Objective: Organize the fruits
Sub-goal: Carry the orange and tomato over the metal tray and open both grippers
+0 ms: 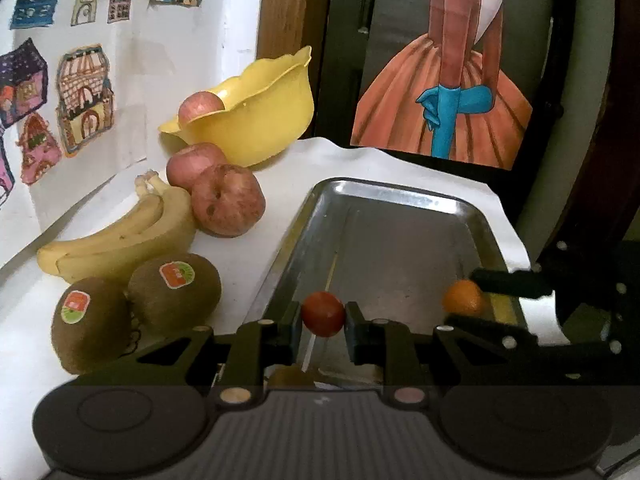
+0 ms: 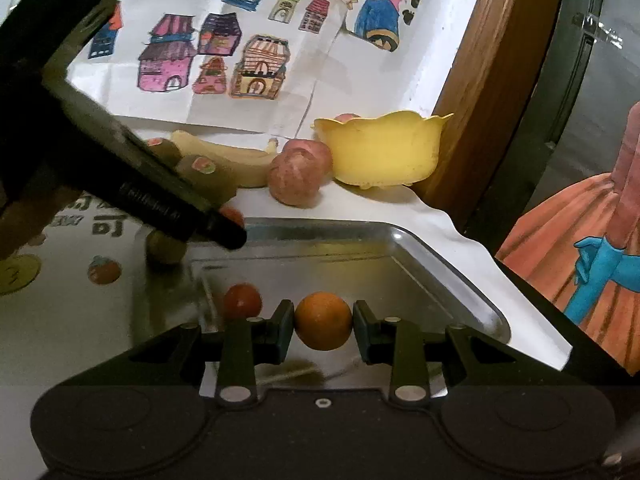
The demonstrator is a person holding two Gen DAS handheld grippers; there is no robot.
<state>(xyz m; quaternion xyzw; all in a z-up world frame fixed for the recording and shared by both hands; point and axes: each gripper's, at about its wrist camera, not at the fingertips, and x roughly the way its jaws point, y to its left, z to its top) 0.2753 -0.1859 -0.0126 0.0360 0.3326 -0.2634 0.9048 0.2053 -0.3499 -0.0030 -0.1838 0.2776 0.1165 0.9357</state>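
From the left wrist view, two kiwis point(image 1: 136, 308) with stickers lie at the far left beside a bunch of bananas point(image 1: 120, 236), then two apples point(image 1: 218, 192) and a yellow bowl point(image 1: 256, 116) with a third apple showing over its rim, then the metal tray point(image 1: 384, 200). The left gripper point(image 1: 323, 316) is closed on a small red tomato point(image 1: 323, 313) over the tray's near end. Only the right wrist view shows a red fruit's reflection in the tray floor; there the right gripper point(image 2: 323, 326), level and low over the tray, clamps a small orange fruit point(image 2: 323, 321), with the left gripper reaching in diagonally from the upper left.
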